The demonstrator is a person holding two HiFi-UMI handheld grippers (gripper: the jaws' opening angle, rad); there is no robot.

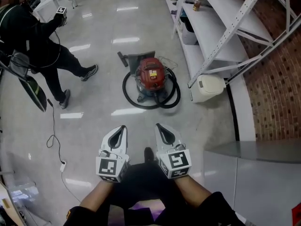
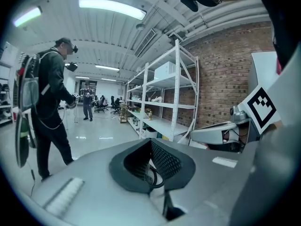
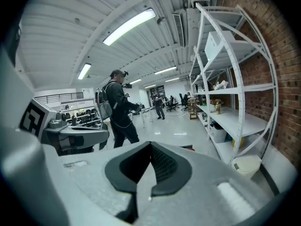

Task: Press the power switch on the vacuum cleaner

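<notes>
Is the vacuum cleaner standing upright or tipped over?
Upright: the red vacuum cleaner sits on the floor, top facing up, black hose looped around it.

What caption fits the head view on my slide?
Left gripper and right gripper, both shut, point toward a red vacuum cleaner on the floor.

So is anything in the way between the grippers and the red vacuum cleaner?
Nothing visible: only bare shiny floor lies between the left gripper, the right gripper and the red round vacuum cleaner. Its black hose rings the base.
</notes>
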